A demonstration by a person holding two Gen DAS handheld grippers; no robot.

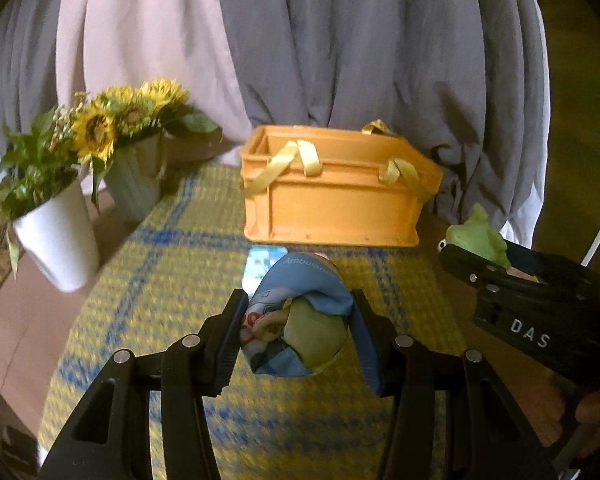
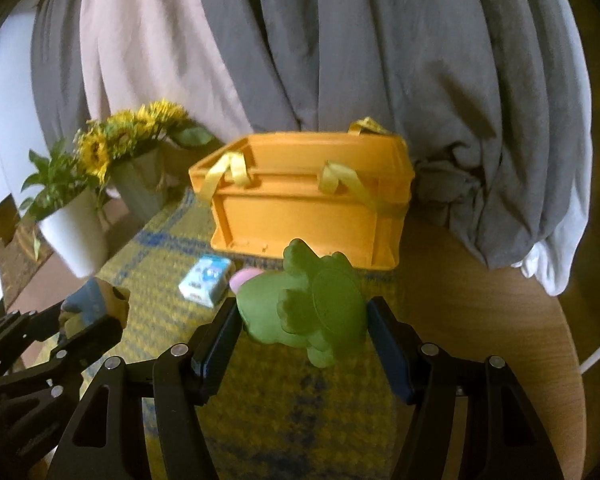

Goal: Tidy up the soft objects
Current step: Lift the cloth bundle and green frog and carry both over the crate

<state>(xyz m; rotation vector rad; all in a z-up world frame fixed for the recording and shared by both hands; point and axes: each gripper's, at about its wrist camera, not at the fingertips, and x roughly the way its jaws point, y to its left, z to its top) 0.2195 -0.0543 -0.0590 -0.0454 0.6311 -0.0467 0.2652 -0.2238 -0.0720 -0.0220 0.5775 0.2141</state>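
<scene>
Grey and pale pink drapery (image 1: 300, 40) fills the background behind a round wooden table (image 2: 500, 320), which carries a yellow mat with blue checks (image 1: 160, 280).

Far left: white pot with green foliage (image 1: 60, 244), then a grey pot of sunflowers (image 1: 134, 184) just beside it, both at the mat's left edge.

Centre: orange plastic crate (image 1: 332, 208) with yellow ribbon handles (image 1: 296, 160), standing at the far end of the mat. Interior not visible. Small blue-and-white printed pack (image 2: 207, 280) lies flat on the mat in front of the crate.

Left tool (image 1: 296, 332): fingers partly closed, gripping a soft toy in blue printed fabric with a green body (image 1: 300, 320). Toy held above the mat, near side of the crate, apart from it.

Right tool (image 2: 304, 320): fingers partly closed on a green plush toy (image 2: 312, 308), with a pink part (image 2: 242, 278) showing at its left. Held above the mat, in front of the crate's near wall; touching or not, cannot tell.

Both tools sit side by side, close together. Both views slightly blurred.
</scene>
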